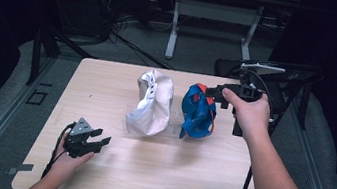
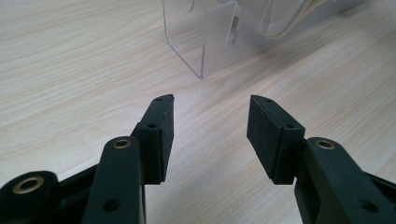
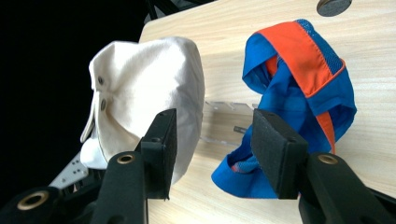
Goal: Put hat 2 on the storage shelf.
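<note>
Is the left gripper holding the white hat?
No. The left gripper rests open on the bare table, apart from the white hat.

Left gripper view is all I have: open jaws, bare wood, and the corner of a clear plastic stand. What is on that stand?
Observer: Two caps stand on it, a white cap and a blue and orange cap, side by side on the clear stand.
Operator: Where is the other gripper?
Observer: The right gripper is at the far right of the table, up beside the blue and orange cap, pointing towards it.
Operator: Is it holding anything?
Observer: No. In the right gripper view its jaws stand apart with nothing between them, the caps lying beyond.
</note>
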